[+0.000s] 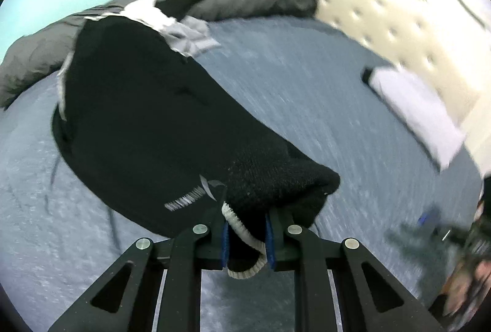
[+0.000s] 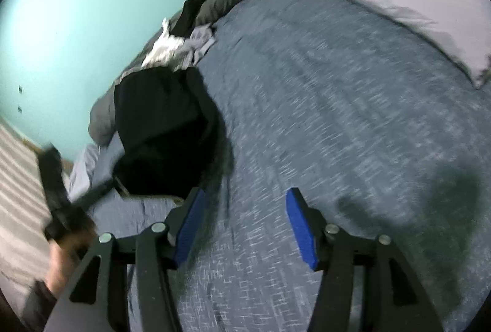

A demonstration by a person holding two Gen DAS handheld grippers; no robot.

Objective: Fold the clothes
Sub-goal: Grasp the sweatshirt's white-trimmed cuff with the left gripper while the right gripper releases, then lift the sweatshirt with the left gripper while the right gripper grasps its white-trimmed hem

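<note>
Pinching black garment (image 1: 159,117) in left gripper (image 1: 247,237)

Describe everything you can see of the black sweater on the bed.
The black sweater is a knit garment with a ribbed cuff or hem, cream trim at its edge and a small pale logo. It lies stretched across the blue-grey bedspread, its far end against a pile of white and grey clothes. The left tool is shut on its near end. The right tool is open, apart from it.
</note>
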